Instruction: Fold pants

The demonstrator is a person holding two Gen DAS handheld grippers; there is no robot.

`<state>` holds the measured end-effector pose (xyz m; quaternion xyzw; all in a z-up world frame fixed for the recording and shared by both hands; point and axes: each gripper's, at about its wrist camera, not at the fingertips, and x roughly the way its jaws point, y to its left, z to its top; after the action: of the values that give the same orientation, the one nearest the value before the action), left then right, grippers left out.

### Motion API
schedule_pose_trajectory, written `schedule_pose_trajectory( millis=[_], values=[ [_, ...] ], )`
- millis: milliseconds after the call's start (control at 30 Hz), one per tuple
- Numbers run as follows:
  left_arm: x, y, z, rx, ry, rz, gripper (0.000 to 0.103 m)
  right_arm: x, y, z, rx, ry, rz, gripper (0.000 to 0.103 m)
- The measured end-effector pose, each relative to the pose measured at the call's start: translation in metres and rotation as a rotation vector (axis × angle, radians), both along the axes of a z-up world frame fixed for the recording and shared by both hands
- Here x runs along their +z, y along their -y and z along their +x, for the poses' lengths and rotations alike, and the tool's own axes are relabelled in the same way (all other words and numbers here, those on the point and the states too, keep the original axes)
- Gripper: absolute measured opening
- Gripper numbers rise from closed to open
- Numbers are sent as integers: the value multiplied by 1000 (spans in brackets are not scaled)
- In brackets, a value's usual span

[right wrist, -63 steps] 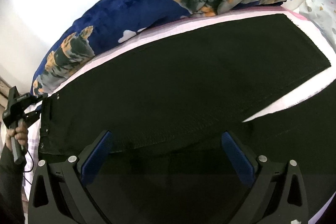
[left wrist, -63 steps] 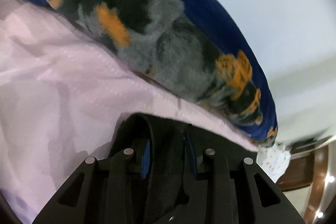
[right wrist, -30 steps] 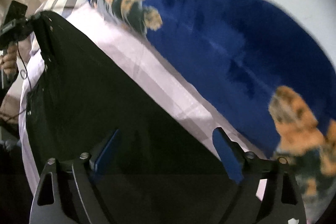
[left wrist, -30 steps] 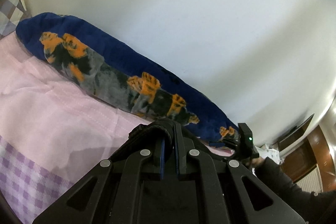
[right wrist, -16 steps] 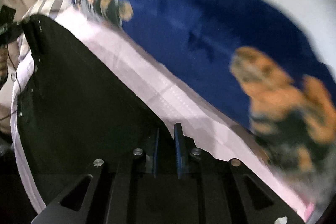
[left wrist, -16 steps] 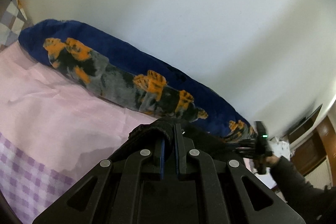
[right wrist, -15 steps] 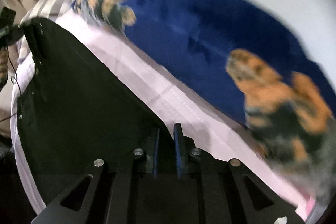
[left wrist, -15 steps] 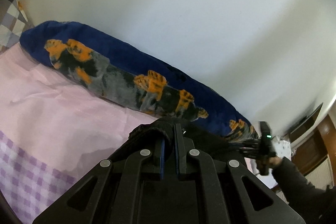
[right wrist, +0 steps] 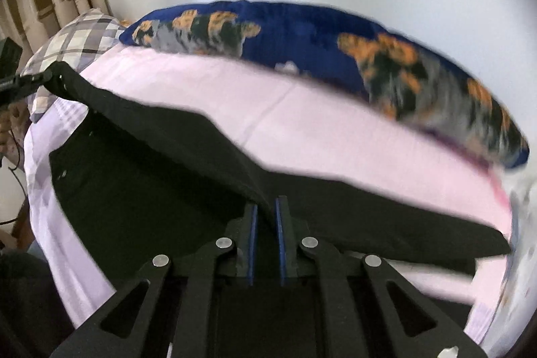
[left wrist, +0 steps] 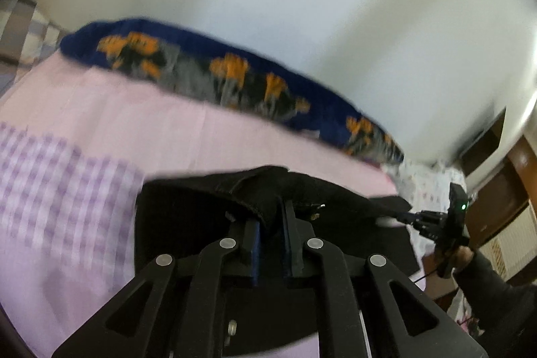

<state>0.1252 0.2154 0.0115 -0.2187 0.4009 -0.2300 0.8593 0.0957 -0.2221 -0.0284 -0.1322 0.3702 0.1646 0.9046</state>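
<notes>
1. Left wrist view: purple-checked sheet [left wrist: 50, 190] at the left edge, pink bedding [left wrist: 201, 130] across the middle.
2. Lower centre, the left gripper [left wrist: 271, 223] is clamped on a bunched edge of the black pants [left wrist: 188, 223].
3. Upper band: blue patterned blanket [left wrist: 235, 79] along the wall.
4. Far right, the right gripper [left wrist: 402, 217] pinches the pants' other end.
5. Right wrist view: pants drape from upper left down to the clenched pads at bottom centre.

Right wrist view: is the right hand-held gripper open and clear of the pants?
No, the right hand-held gripper is shut on an edge of the black pants, lifting it above the pink sheet.
</notes>
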Motion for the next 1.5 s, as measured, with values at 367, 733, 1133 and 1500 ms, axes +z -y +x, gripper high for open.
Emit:
schedule_pose_trajectory(
  millis=[367, 733, 1133, 1500],
  values=[
    [-92, 4, -50, -16, -174, 189, 12, -81, 24, -28, -142, -113, 56, 2],
    [-92, -12, -72, 75, -246, 143, 44, -89, 56, -62, -300, -166, 491, 31],
    [-111, -4, -83, 180, -368, -259, 49, -111, 58, -65, -381, -204, 808, 34],
    [-128, 1, -56, 267, -402, -319, 49, -123, 70, -41, -430, -184, 918, 34]
  ],
)
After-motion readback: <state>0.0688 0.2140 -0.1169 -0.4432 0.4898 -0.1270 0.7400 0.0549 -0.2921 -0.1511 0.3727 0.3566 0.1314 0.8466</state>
